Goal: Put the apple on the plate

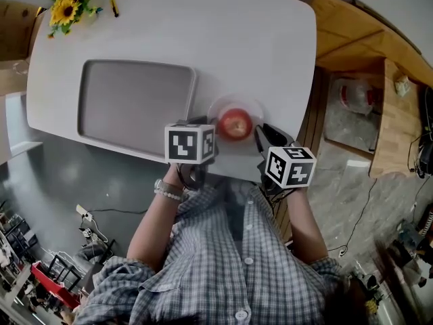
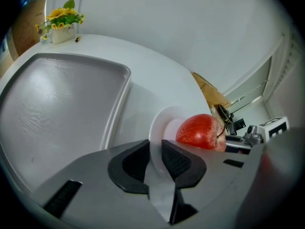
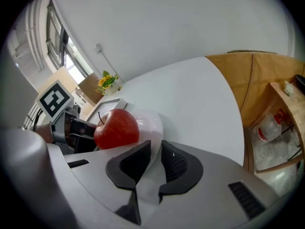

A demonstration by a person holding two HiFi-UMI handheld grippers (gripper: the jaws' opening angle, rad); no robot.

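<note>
White table point(image 1: 237, 32) carries it all. The apple point(image 1: 235, 123) already sits upright on the pale plate point(image 1: 233, 100), close to the table's near edge and toward its right corner. The left gripper point(image 2: 156, 149) has its jaws nearly together, pinching the plate's rim on one side. The right gripper point(image 3: 156, 149) pinches the opposite rim likewise, probably to steady or shift the plate without touching the fruit. Just left lies a grey tray point(image 1: 128, 103), and sunflowers point(image 1: 70, 2) stand at the far left corner.
</note>
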